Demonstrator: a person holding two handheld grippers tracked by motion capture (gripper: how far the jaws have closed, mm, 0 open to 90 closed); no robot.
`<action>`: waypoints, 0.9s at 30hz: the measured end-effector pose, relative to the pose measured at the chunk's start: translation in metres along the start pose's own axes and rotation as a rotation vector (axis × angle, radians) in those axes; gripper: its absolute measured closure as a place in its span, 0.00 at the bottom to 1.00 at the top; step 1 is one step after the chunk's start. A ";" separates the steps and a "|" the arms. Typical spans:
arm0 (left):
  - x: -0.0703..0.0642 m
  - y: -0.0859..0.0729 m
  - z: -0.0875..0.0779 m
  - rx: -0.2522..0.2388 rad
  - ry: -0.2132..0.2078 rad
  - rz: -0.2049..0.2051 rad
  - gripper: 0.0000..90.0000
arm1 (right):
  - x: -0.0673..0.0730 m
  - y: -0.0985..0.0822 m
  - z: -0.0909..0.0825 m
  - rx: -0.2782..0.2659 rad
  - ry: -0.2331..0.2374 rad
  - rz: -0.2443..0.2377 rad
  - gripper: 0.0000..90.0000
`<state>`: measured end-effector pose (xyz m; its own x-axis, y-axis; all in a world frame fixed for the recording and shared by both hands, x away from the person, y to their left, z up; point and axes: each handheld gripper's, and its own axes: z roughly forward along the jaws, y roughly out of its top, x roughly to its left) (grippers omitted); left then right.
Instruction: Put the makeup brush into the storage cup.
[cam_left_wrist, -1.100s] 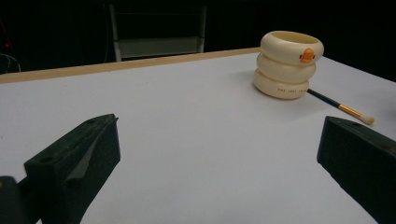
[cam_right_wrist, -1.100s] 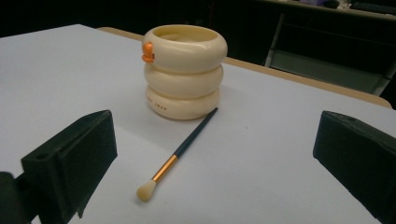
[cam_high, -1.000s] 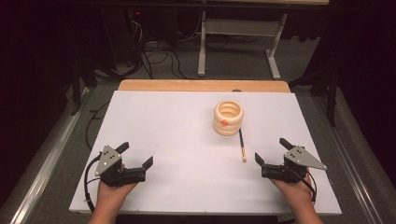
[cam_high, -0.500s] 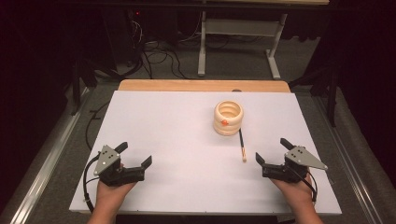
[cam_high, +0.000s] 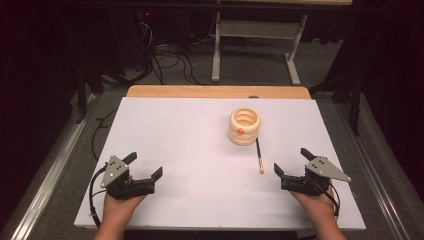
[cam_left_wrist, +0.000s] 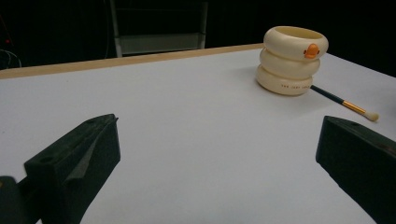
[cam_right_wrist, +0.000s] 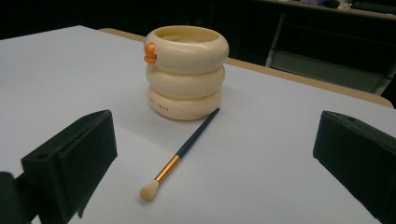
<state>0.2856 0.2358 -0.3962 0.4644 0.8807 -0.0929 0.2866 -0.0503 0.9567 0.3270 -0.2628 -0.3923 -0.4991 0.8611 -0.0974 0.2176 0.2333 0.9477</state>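
A cream ringed cup (cam_high: 244, 126) with an orange duck bill stands upright right of the table's middle; it also appears as the cup (cam_left_wrist: 292, 59) and the cup (cam_right_wrist: 186, 72). A small brush (cam_high: 259, 156) with a dark handle and pale tip lies flat just in front of it, its handle end by the cup's base; the brush (cam_right_wrist: 182, 153) points its tip toward my right gripper. My left gripper (cam_high: 146, 165) rests open near the front left. My right gripper (cam_high: 293, 162) rests open at the front right, a short way from the brush tip. Both hold nothing.
The white table sheet (cam_high: 190, 150) has a wooden strip (cam_high: 215, 92) along its far edge. Beyond the table stand a metal frame (cam_high: 255, 45) and loose cables (cam_high: 170, 60) on the dark floor. A brush (cam_left_wrist: 345, 103) lies right of the cup in the left gripper view.
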 end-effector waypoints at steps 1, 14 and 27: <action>0.000 0.000 0.000 0.000 0.000 -0.001 0.01 | 0.000 0.000 0.000 -0.001 -0.001 0.000 0.01; 0.001 0.000 0.000 0.000 -0.001 -0.002 0.01 | 0.000 0.000 0.000 0.002 -0.005 0.003 0.01; 0.001 0.000 0.001 0.003 -0.002 0.006 0.01 | -0.003 -0.001 0.001 0.022 -0.024 -0.001 0.01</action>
<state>0.2868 0.2367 -0.3969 0.4678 0.8794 -0.0880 0.2863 -0.0566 0.9565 0.3295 -0.2653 -0.3936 -0.4791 0.8714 -0.1054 0.2363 0.2437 0.9406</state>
